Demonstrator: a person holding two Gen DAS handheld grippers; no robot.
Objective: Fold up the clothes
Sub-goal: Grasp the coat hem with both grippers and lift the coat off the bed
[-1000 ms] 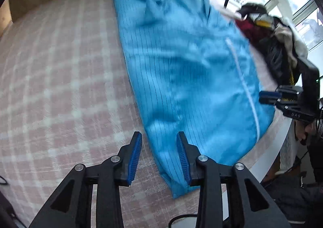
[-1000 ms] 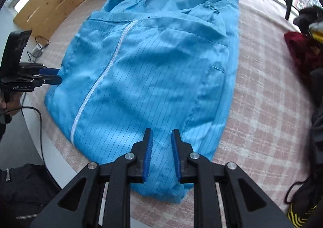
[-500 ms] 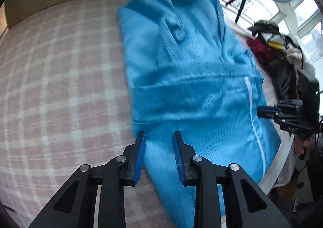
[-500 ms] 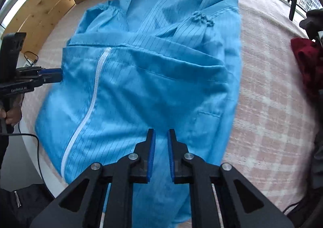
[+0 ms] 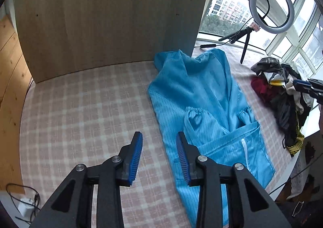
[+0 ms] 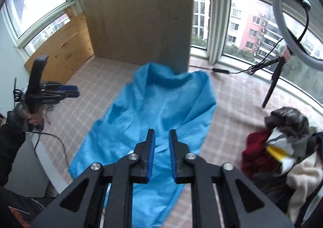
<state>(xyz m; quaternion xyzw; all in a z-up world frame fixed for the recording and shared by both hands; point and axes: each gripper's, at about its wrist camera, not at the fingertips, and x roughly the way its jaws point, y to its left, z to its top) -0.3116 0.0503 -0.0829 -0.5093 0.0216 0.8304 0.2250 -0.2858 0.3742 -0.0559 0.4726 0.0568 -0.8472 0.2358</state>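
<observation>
1. Pink-and-white checked cloth covers the work surface (image 5: 80, 110), which runs up to a tall wooden panel (image 5: 113, 16) at the far side; big windows (image 6: 248, 26) with apartment blocks outside fill the far right.
2. On the cloth lies a blue garment (image 5: 201, 106) with thin dark pinstripes. It stretches from the panel's corner at the far end to the near edge of the surface, right of centre in the left wrist view.
3. Its lower part is folded up over the body, showing a white zipper (image 5: 245, 151); two gathered sleeve cuffs (image 5: 193, 112) lie on top of the garment just above that fold.
4. The left gripper (image 5: 159, 153) hangs above the garment's left edge with its blue-padded jaws spread wide and nothing between them.
5. The right gripper (image 6: 162, 157) is raised over the near part of the garment (image 6: 153, 110), jaws apart by a narrower gap, also holding nothing.
6. From the right wrist view, the left gripper (image 6: 70, 91) shows at the far left, held up clear of the fabric.
7. A heap of mixed clothes (image 5: 282, 90), dark, red, yellow and cream, sits to the right of the garment, apart from it.
8. A ring light (image 5: 270, 7) on a small tripod stands at the far right near the windows.
</observation>
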